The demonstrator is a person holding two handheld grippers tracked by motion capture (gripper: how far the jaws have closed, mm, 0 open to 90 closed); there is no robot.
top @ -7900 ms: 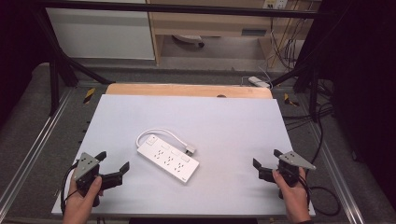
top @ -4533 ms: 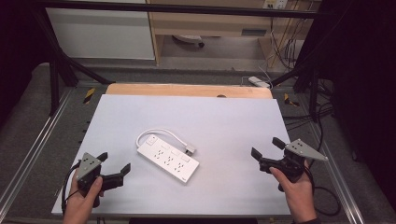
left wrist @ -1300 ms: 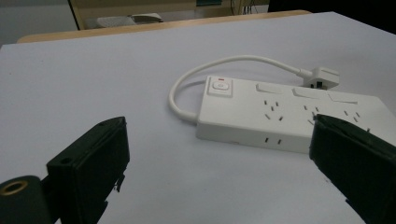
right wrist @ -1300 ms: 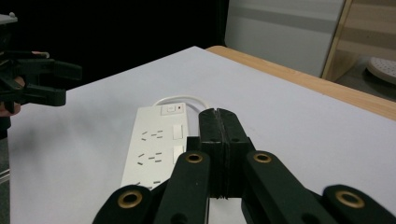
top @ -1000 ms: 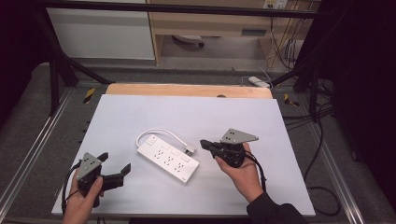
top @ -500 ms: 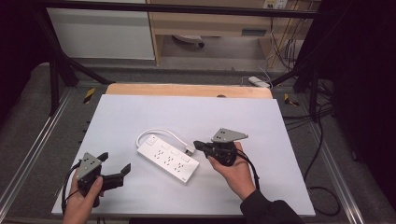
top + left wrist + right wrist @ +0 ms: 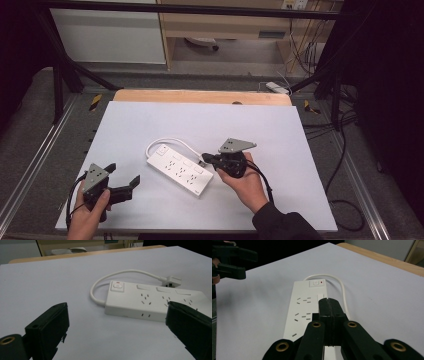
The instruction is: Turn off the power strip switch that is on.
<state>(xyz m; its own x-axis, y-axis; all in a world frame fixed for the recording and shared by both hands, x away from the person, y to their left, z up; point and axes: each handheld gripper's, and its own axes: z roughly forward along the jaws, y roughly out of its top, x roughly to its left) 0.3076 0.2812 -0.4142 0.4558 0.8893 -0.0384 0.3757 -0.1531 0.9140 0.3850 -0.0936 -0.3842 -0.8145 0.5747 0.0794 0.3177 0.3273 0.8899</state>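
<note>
My left gripper [image 7: 121, 181] sits at the near-left corner of the white table [image 7: 310, 150], jaws spread wide with nothing between them, aimed at the power strip [image 7: 180, 170]; the strip lies flat near the middle of the table, its long axis running diagonally from far-left to near-right; the switch [image 7: 162, 149] end points to the far-left, and the white cord [image 7: 175, 143] loops out from there and curls along the far side to the plug [image 7: 172, 281]; my right gripper [image 7: 206, 158] hangs over the strip's right part, jaws pressed together on nothing, tips pointing along the strip toward the switch; whether they touch the casing I cannot tell.
</note>
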